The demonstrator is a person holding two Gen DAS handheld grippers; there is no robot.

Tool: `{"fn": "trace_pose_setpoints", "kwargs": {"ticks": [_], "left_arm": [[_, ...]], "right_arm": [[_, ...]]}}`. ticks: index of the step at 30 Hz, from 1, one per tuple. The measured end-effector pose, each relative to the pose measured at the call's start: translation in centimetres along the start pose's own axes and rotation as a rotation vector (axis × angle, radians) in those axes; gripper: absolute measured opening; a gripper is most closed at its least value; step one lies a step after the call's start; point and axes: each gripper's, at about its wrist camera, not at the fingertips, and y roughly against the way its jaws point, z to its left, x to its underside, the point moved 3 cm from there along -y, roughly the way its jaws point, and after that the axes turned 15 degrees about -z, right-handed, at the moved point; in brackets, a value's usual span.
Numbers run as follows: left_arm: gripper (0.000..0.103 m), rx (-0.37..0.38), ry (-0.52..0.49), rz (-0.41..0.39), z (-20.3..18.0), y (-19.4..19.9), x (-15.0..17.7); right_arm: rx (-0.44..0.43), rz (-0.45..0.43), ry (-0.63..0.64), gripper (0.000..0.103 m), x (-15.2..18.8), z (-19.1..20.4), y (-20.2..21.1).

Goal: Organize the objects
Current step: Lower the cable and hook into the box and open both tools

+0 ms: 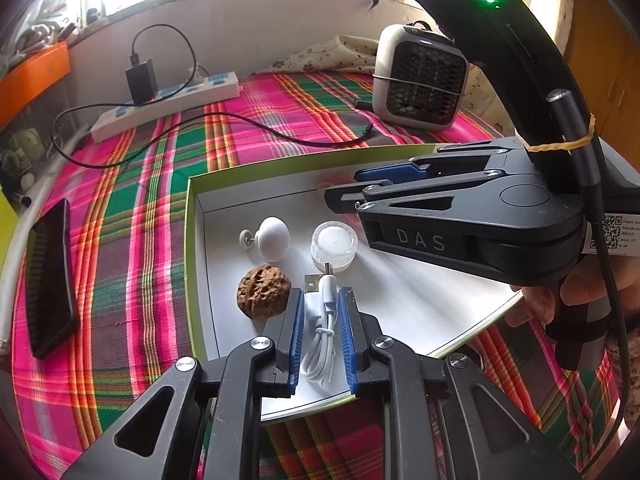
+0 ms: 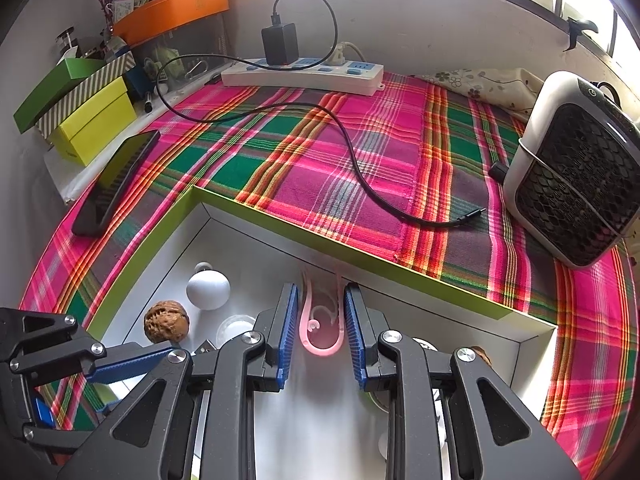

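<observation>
Bright window glare above; sharp, fisheye-warped edges.

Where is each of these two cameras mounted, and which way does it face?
Left wrist: on left gripper, facing down into green-rimmed white tray; pads pinch coiled white USB cable; right gripper, a hand show.
Right wrist: on right gripper, pinching pink curved clip; left gripper's fingers show.
Shared: brown walnut, white knob.

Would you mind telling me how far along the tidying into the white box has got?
Already lying in the box: the walnut, white knob and small clear jar. In hand: the left tongs are shut on the coiled white cable, the right tongs on a pink hook, both over the box. Left: release both. The phone still lies on the cloth.
</observation>
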Motion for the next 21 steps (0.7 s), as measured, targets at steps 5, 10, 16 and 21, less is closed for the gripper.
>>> {"fn": "trace_pose_setpoints", "kwargs": {"ticks": [5,10,16,21], "left_arm": [[0.018,-0.002,0.002,0.0,0.0,0.0,0.0],[0.021,-0.005,-0.002,-0.008,0.0,0.4,0.2],[0.023,-0.018,-0.005,-0.016,-0.1,1.2,0.3],[0.024,-0.037,-0.01,-0.031,-0.2,2.2,0.3]], "right_arm": [[0.002,-0.009,-0.005,0.031,0.0,-0.1,0.5],[0.013,-0.027,-0.016,0.031,-0.1,-0.2,1.2],[0.014,-0.044,-0.017,0.043,-0.1,0.0,2.1],[0.024,-0.069,-0.03,0.043,-0.2,-0.1,3.3]]}}
